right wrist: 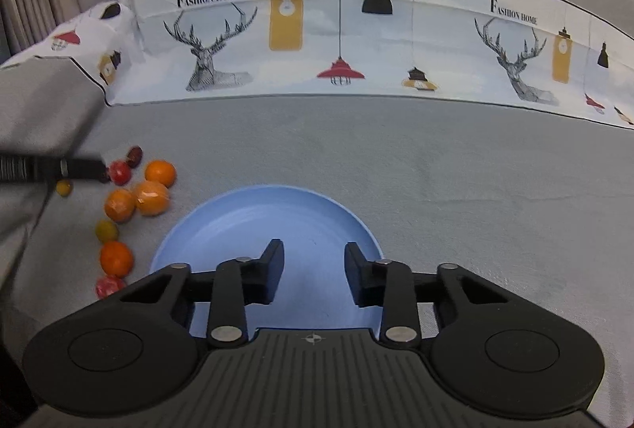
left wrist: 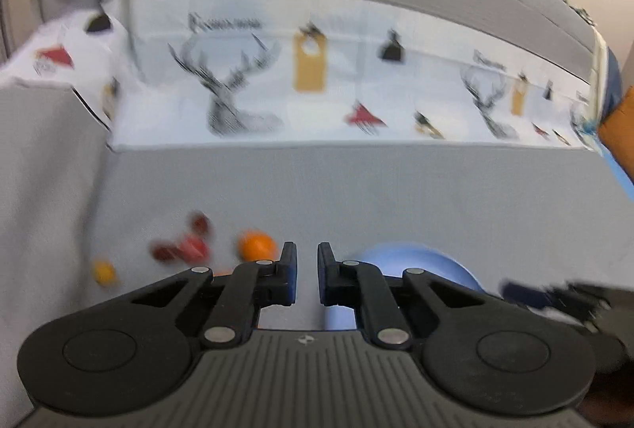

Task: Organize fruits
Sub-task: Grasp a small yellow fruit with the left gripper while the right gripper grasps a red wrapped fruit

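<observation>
Grey cloth (right wrist: 436, 170) covers the surface, a printed sheet (right wrist: 317, 43) behind it. Loose fruits (right wrist: 150, 197), oranges and small red and yellow ones, cluster at the left of the right wrist view, beside the blue plate (right wrist: 222, 226), which holds nothing. Round fruit could roll off if nudged. Left gripper (left wrist: 307, 271) has narrow, empty jaws; right gripper (right wrist: 314, 271), over the plate, also grips nothing.
</observation>
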Demonstrator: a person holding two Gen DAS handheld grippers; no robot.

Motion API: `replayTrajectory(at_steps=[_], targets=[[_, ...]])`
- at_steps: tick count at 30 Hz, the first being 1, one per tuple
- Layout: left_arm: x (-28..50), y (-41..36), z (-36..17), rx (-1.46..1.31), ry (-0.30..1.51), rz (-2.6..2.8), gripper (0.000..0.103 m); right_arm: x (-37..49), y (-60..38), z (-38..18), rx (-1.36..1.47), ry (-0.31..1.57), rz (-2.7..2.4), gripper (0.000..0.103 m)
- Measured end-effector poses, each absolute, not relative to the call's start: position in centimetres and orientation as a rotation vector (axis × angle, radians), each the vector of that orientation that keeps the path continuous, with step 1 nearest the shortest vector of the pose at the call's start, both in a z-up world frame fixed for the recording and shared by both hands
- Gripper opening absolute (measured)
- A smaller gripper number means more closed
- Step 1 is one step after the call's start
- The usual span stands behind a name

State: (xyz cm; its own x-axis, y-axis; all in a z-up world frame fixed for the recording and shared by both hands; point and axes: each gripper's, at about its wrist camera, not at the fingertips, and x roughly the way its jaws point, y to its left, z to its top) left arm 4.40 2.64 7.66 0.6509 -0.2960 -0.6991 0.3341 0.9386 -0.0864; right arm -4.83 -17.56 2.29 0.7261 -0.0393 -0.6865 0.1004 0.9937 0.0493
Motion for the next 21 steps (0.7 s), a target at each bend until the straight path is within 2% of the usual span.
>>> replayTrajectory(at_steps=[4, 7, 9, 15, 16, 17, 18, 19, 21], targets=[[8.1, 6.7, 7.6, 0.052, 0.757, -0.285, 0.011, -4.8, -16.0, 2.9, 0.093, 0.700, -0.004, 0.029], [10.5, 11.0, 4.9, -0.196, 0.898, -0.183, 0.011, -4.4, -14.3, 3.4, 0.084, 0.664, 0.060, 0.029], [11.3, 12.8, 4.5, -0.315, 0.898, -0.147, 0.011, -4.0, -12.8, 3.3, 0.079, 0.661, 0.109, 0.029], [13.6, 14.8, 2.0, -0.378, 1.000, 0.019, 0.014, -2.6, -8.1, 2.1, 0.022, 0.694, 0.280, 0.029], [13.9, 15.1, 1.7, -0.368, 1.011, 0.047, 0.019, -2.3, -7.2, 1.9, 0.006, 0.706, 0.314, 0.030], [14.3, 15.4, 1.4, -0.364, 1.022, 0.072, 0.030, -2.0, -6.5, 1.5, -0.013, 0.719, 0.336, 0.031], [14.6, 15.8, 1.2, -0.359, 1.031, 0.099, 0.036, -1.6, -5.9, 1.1, -0.027, 0.733, 0.353, 0.033], [14.7, 16.1, 0.7, -0.349, 1.036, 0.126, 0.042, -1.2, -5.3, 0.8, -0.039, 0.752, 0.368, 0.038], [15.0, 16.8, 0.2, -0.338, 1.040, 0.148, 0.042, -0.5, -4.5, 0.2, -0.057, 0.792, 0.388, 0.047]])
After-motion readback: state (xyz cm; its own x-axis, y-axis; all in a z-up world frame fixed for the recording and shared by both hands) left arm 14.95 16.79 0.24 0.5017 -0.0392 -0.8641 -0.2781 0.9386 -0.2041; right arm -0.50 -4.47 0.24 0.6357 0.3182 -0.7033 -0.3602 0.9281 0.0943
